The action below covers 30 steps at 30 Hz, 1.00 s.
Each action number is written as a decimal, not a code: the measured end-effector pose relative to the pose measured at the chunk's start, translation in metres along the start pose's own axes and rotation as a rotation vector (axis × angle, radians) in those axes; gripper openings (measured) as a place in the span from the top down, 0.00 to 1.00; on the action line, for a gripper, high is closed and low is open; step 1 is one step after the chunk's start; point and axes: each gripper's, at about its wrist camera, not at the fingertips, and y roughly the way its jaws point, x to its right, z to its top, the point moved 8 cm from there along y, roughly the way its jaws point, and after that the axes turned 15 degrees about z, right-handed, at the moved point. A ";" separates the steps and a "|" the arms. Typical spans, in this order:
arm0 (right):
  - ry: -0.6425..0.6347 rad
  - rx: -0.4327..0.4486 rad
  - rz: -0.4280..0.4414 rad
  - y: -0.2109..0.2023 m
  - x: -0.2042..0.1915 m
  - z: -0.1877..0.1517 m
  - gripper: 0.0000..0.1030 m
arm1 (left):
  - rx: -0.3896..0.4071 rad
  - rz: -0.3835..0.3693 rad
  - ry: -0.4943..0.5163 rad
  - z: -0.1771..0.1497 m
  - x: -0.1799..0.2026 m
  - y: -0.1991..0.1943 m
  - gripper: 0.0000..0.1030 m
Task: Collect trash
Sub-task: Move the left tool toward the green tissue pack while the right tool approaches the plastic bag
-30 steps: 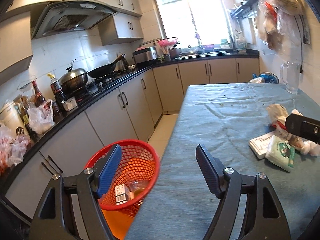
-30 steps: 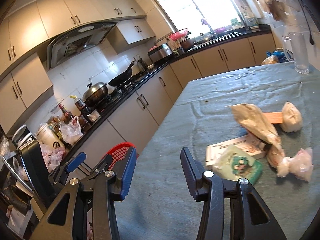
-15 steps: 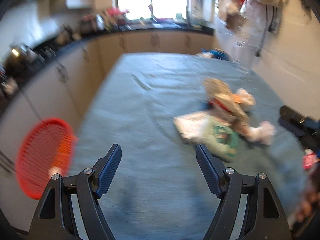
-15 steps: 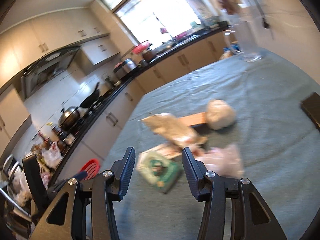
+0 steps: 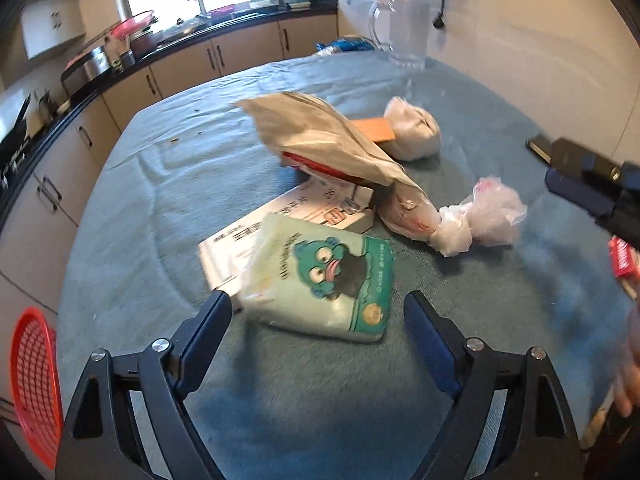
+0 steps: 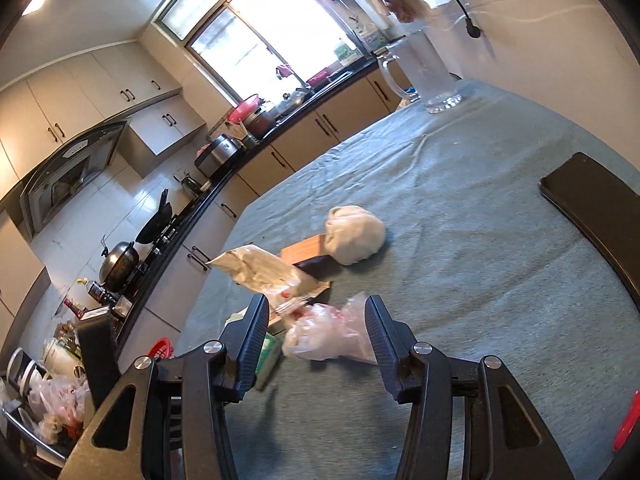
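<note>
A heap of trash lies on the blue-green tablecloth (image 5: 152,200). In it are a green-and-white tissue pack (image 5: 320,280), a flat white carton (image 5: 240,240), a crumpled grey paper bag (image 5: 320,140), a knotted clear plastic bag (image 5: 480,220) and a white wad (image 5: 412,132). My left gripper (image 5: 318,316) hovers just short of the tissue pack; its jaws are opening and press on nothing. In the right wrist view, my right gripper (image 6: 316,320) straddles the clear plastic bag (image 6: 328,334) with the pads apart and not squeezing it.
A red mesh basket (image 5: 32,380) stands low beyond the table's left edge. A glass pitcher (image 5: 404,28) stands at the far end by the wall, and a black phone (image 6: 592,208) lies at the right. Kitchen counters run along the left.
Both grippers swung from the basket side to the trash heap and dropped closer. The left jaws spread wider; the plastic bag now sits between the right fingers.
</note>
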 end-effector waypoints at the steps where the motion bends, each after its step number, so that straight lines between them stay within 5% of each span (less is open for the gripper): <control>1: 0.004 0.000 -0.002 0.000 0.003 0.000 0.47 | 0.002 0.006 0.013 0.002 0.004 0.002 0.16; 9: 0.027 -0.018 -0.032 0.002 0.017 0.000 0.44 | 0.037 0.059 0.026 0.011 0.011 0.014 0.26; 22: -0.007 -0.140 -0.079 0.043 0.013 -0.025 0.35 | 0.094 -0.013 -0.088 -0.010 -0.022 -0.015 0.28; 26: -0.062 -0.164 -0.083 0.049 0.002 -0.030 0.59 | 0.110 -0.008 -0.104 -0.015 -0.031 -0.022 0.28; 30: -0.109 -0.166 -0.082 0.047 -0.010 -0.034 0.72 | 0.120 -0.009 -0.120 -0.019 -0.037 -0.027 0.28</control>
